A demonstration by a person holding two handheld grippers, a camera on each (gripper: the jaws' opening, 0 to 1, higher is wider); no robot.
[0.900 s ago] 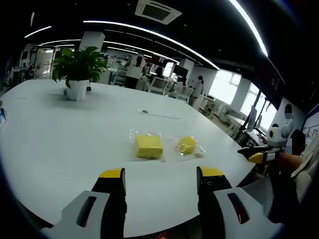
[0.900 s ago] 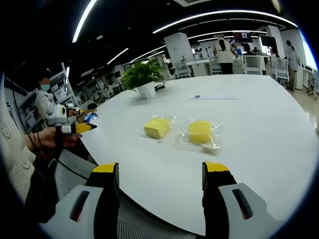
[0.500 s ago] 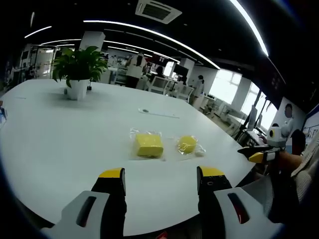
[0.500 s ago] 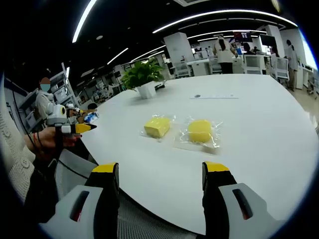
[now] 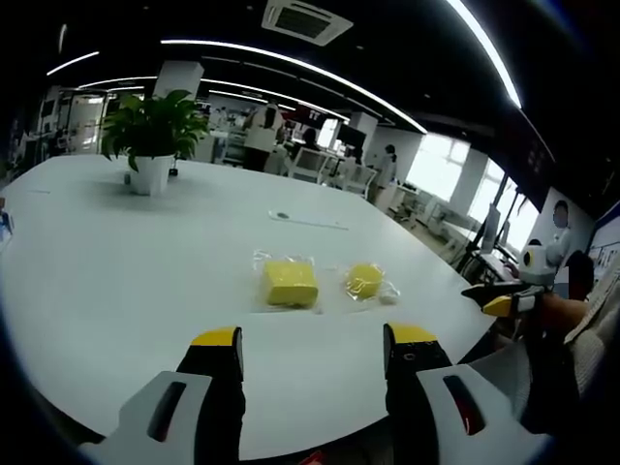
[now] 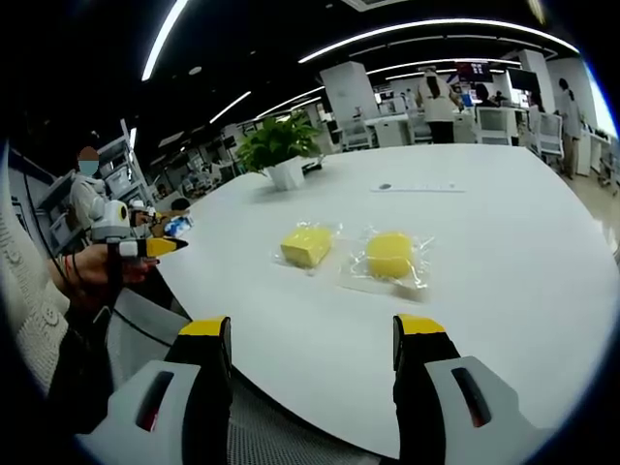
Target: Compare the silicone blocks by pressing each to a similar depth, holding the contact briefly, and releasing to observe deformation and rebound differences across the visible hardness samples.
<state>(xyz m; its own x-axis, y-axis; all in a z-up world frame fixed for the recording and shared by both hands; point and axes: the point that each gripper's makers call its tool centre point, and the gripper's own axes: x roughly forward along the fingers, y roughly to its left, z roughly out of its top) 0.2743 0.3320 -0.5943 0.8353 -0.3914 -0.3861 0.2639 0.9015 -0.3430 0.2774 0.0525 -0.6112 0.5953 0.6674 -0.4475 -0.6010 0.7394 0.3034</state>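
Two yellow silicone blocks lie in clear plastic wrap on the white table. The square block (image 5: 289,283) (image 6: 306,246) is on the left, the round block (image 5: 363,281) (image 6: 389,256) to its right. My left gripper (image 5: 314,339) hangs open over the table's near edge, well short of both blocks. My right gripper (image 6: 315,329) is also open, off the table's near edge, with nothing between its jaws. The right gripper (image 5: 504,302) appears at the far right of the left gripper view, the left gripper (image 6: 145,249) at the left of the right gripper view, held by a hand.
A potted plant (image 5: 151,136) (image 6: 279,153) stands at the far side of the round white table (image 5: 116,262) (image 6: 504,242). A thin strip of paper (image 5: 308,222) (image 6: 417,188) lies beyond the blocks. Desks, chairs and people fill the office behind.
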